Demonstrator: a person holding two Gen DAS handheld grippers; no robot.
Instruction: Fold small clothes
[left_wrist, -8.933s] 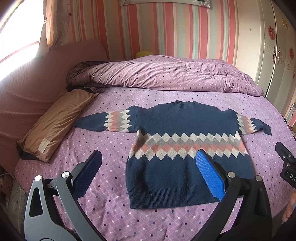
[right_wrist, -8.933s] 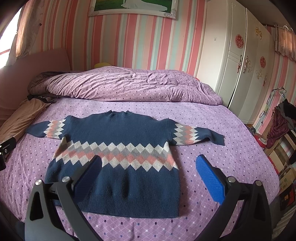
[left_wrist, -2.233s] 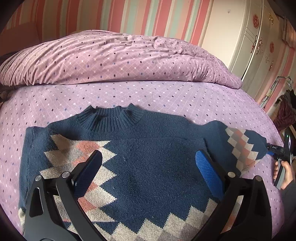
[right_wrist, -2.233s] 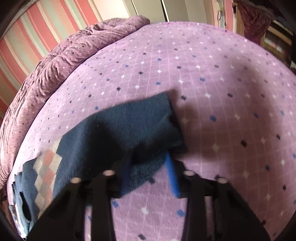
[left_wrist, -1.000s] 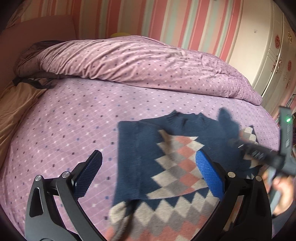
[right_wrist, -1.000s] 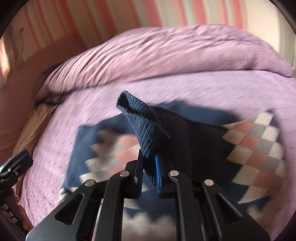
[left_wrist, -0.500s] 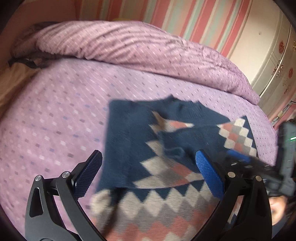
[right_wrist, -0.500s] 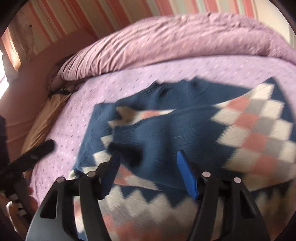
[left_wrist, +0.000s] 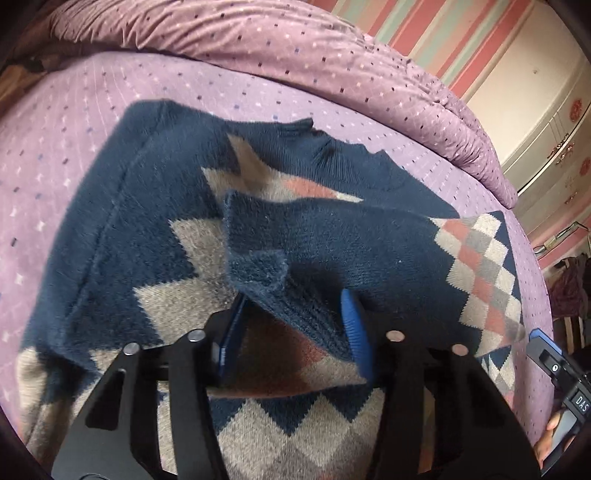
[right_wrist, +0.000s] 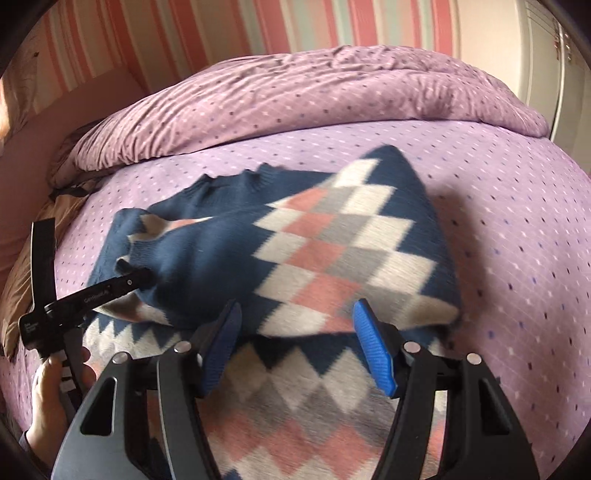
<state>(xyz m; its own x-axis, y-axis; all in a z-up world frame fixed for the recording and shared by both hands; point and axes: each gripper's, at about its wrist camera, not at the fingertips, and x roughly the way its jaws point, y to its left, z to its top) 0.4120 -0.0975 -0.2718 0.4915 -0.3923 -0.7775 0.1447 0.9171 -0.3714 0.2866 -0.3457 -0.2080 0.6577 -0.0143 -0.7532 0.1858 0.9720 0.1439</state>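
Fingers of left gripper, just closing, straddle the cuff, grip unclear; right gripper gapes empty.

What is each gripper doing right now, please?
Left gripper: jaws just closing around the sweater cuff, grip unconfirmed.
Right gripper: open, holding nothing, above the sweater.
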